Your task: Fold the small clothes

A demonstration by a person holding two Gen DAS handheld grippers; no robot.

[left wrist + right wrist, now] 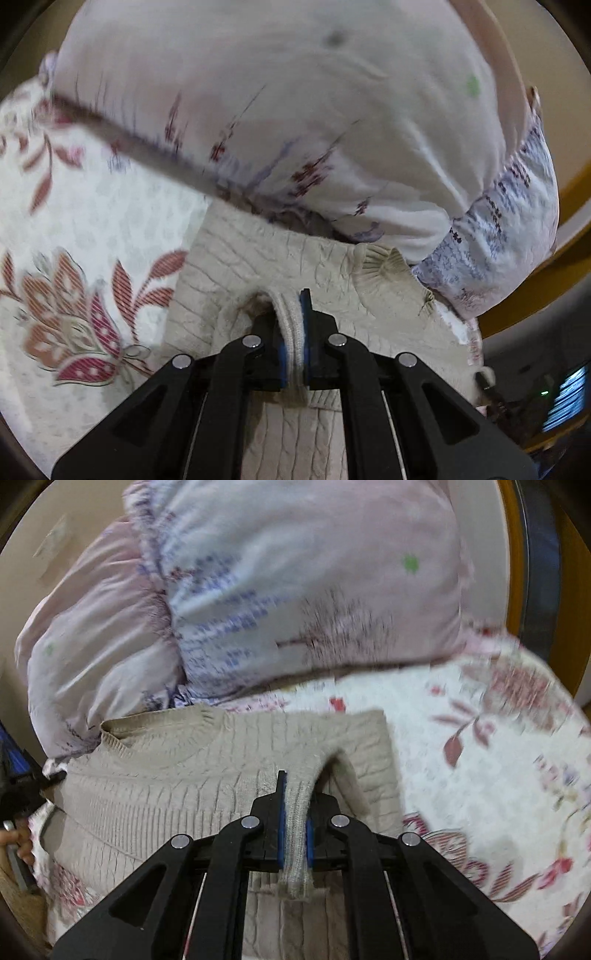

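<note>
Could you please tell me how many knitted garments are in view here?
1: a beige sweater lying on the floral bedspread, pinched at its ribbed edge by both the left tool and right tool. Others may be hidden.

A large pillow [295, 602] lay against the sweater's [229, 760] far edge, blocking passage beyond it. Open bedsheet [480, 775] lay beside the sweater on its right, and on its left [92, 229].
</note>
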